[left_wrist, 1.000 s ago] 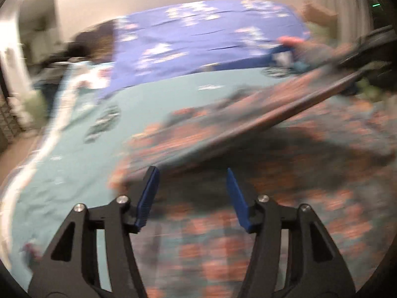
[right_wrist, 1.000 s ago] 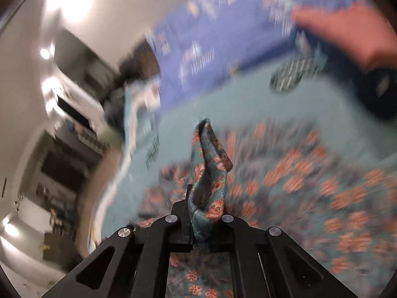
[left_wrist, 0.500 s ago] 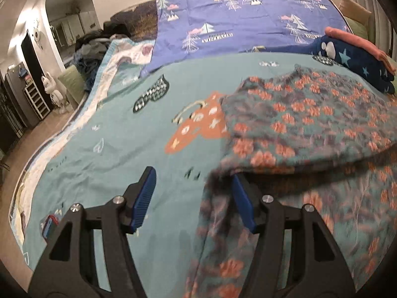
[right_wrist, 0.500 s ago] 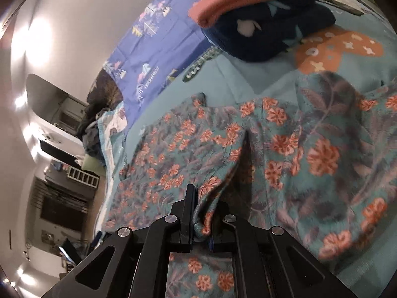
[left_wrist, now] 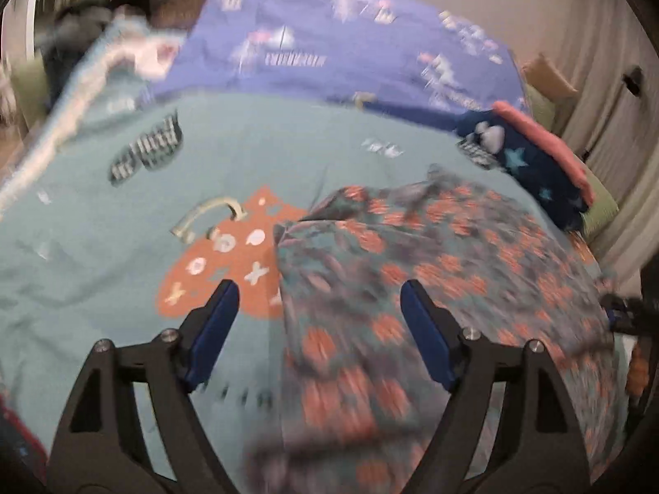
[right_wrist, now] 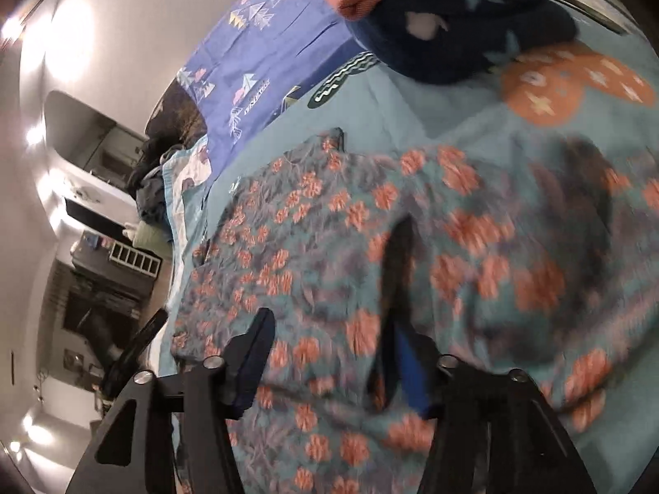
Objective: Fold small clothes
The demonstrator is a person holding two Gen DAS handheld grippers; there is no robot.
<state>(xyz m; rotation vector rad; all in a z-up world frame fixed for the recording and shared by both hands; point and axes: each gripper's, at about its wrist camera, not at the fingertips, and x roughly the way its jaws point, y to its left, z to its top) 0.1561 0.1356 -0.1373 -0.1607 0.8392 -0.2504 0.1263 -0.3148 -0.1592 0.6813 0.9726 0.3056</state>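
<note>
A floral garment (left_wrist: 445,271), teal with orange blossoms, lies spread on a teal bedspread (left_wrist: 123,255) printed with an orange mushroom shape. The left gripper (left_wrist: 317,308) hovers over the garment's left edge with its blue-padded fingers spread wide, holding nothing; one finger is above bare bedspread, the other above the cloth. The right gripper (right_wrist: 329,354) is also spread apart, low over the same garment (right_wrist: 313,247), with a fold of the cloth draped over its right finger. Beyond the garment, near the far right edge of the bed, sits a stack of folded clothes (right_wrist: 453,12), coral on navy. A purple blanket (left_wrist: 337,49) covers the bed's far end. Open bedspread stretches left of the garment.
</note>
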